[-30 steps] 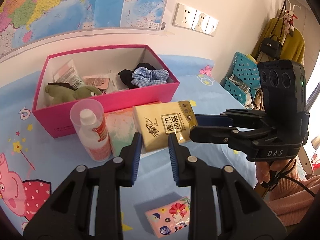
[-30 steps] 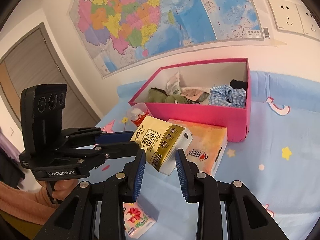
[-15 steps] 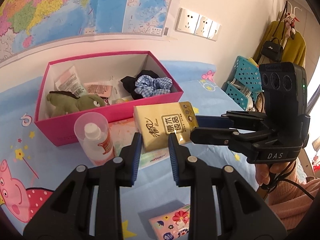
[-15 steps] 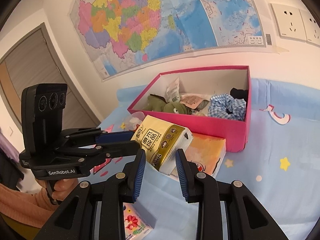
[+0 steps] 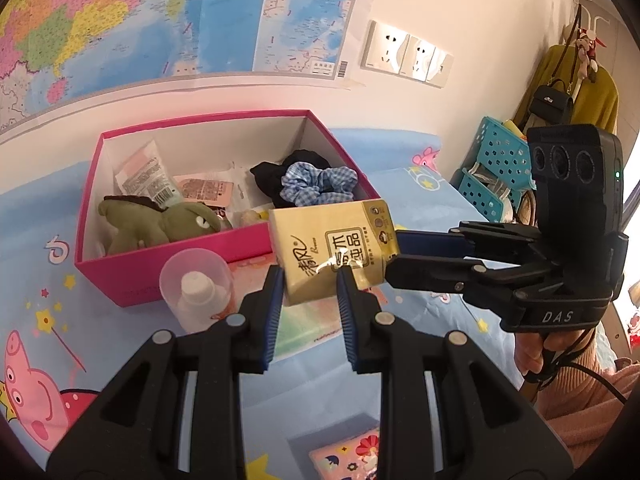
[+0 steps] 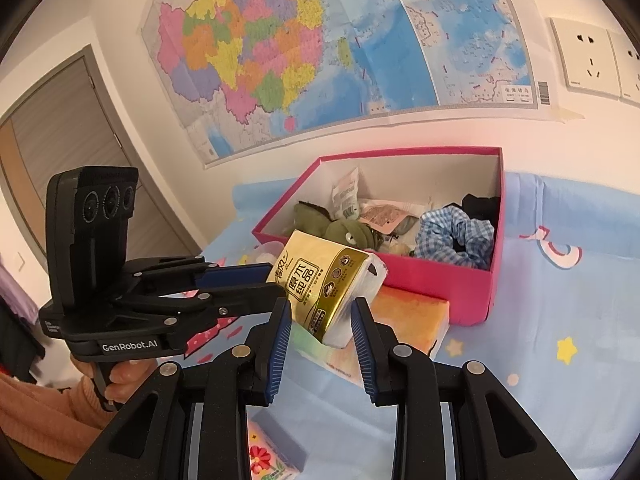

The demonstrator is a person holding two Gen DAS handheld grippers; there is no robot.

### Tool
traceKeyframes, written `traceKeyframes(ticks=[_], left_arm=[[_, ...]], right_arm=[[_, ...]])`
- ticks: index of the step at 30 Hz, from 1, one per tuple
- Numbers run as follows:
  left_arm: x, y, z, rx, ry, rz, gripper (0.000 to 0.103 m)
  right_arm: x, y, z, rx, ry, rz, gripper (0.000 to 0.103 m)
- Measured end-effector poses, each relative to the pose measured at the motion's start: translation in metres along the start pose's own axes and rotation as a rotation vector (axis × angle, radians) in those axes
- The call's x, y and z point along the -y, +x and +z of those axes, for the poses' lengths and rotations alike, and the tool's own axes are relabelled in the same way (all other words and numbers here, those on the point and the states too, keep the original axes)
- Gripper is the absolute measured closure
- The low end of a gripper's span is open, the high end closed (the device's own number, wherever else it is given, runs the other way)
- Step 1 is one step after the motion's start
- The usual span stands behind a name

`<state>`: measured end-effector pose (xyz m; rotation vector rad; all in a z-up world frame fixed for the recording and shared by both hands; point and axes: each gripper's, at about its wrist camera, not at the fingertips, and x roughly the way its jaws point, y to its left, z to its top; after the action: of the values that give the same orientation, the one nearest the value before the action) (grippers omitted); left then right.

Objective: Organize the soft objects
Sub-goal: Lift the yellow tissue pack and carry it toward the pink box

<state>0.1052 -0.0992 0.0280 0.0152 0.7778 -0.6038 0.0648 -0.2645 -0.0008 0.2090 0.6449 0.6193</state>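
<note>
A yellow tissue pack hangs in the air just in front of the pink box. My left gripper is shut on its near end. My right gripper is shut on the other end and reaches in from the right in the left wrist view. Inside the box lie a green plush toy, a blue checked scrunchie on black cloth, and small sachets.
An orange tissue pack lies flat against the box's front. A bottle with a clear cap stands beside it. A floral tissue pack lies near me on the blue cartoon sheet. Teal baskets stand at the right wall.
Both grippers have risen a little with the yellow pack. It now overlaps the box's front wall instead of sitting lower in front of it.
</note>
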Motion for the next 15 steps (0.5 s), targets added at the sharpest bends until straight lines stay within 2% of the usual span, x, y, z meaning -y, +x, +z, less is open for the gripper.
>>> traceKeyframes(ticks=[15], left_arm=[[-0.012,0.009,0.017,0.006,-0.011,0.019,0.075]], right_arm=[[0.004,0.009,0.016,0.016,-0.004,-0.006,0.072]])
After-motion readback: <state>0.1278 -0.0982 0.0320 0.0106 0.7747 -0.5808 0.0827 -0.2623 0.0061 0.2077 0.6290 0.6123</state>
